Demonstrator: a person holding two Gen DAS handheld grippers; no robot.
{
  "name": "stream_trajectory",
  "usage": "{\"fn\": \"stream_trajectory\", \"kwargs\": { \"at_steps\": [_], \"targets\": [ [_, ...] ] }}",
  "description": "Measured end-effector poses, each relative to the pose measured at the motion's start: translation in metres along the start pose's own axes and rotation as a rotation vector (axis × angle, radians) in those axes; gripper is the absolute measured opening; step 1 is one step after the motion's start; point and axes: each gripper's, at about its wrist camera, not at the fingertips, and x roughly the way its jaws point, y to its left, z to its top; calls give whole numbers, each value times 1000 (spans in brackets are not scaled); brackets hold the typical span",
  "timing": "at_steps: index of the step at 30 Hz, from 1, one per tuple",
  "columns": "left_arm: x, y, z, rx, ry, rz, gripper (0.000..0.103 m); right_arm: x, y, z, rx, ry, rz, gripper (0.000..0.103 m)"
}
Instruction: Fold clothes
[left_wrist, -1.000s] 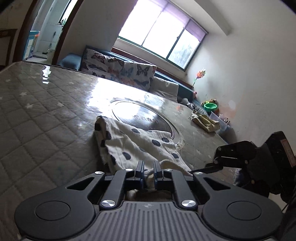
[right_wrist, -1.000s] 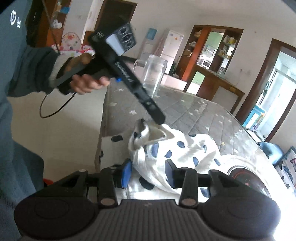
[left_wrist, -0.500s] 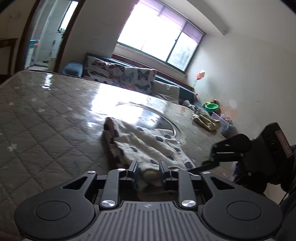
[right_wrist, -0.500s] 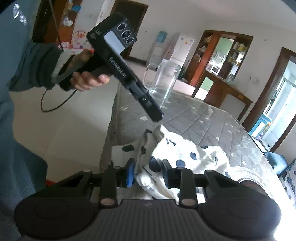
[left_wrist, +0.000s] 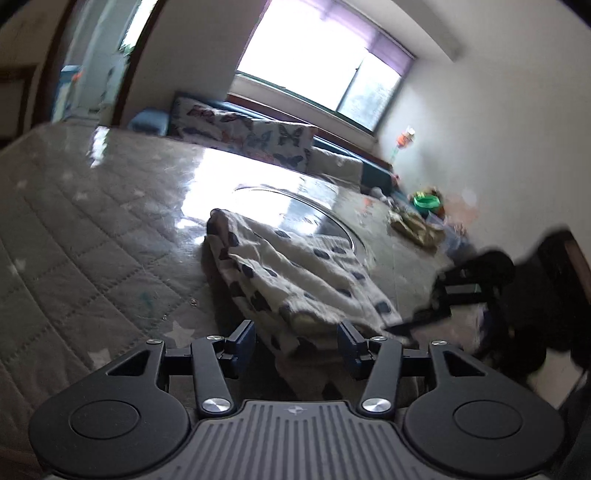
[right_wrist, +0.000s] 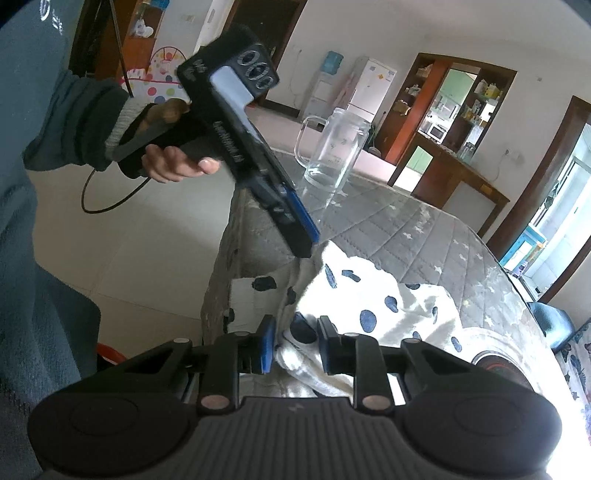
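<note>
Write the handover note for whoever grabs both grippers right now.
Left gripper: open, jaws wide on either side of the near edge of the polka-dot garment, gripping nothing.
Right gripper: jaws part open around a bunched corner of the same garment; no firm pinch visible.
The garment lies loosely doubled at the near end of the quilted table, one part hanging over the edge. A glass mug stands near the corner.
Done: rough first fold. Left: regrip, square up, finish folding.

My left hand-held gripper (left_wrist: 295, 338) is matte black, with a ribbed grey housing, round silver screws and blue-edged pads. My bare hand (right_wrist: 177, 166) shows under a teal sleeve with a grey ribbed cuff; a black cable loops below.
</note>
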Motion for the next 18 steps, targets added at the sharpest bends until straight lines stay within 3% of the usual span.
{"fn": "stream_trajectory", "kwargs": {
  "at_steps": [8,10,11,15,18],
  "targets": [
    [6,0,6,-87,-18,6,50,0,2,-2,-6,4,-8,23],
    [9,-3,8,-87,-9,18,38,0,3,-2,-9,5,-9,23],
    [10,-3,8,-91,-7,19,19,0,3,-2,-10,5,-10,23],
    [4,-8,9,-123,-17,37,8,1,1,-3,-6,5,-16,23],
    [-8,-19,11,-144,-42,33,8,0,0,-4,-1,4,-14,23]
  ]
}}
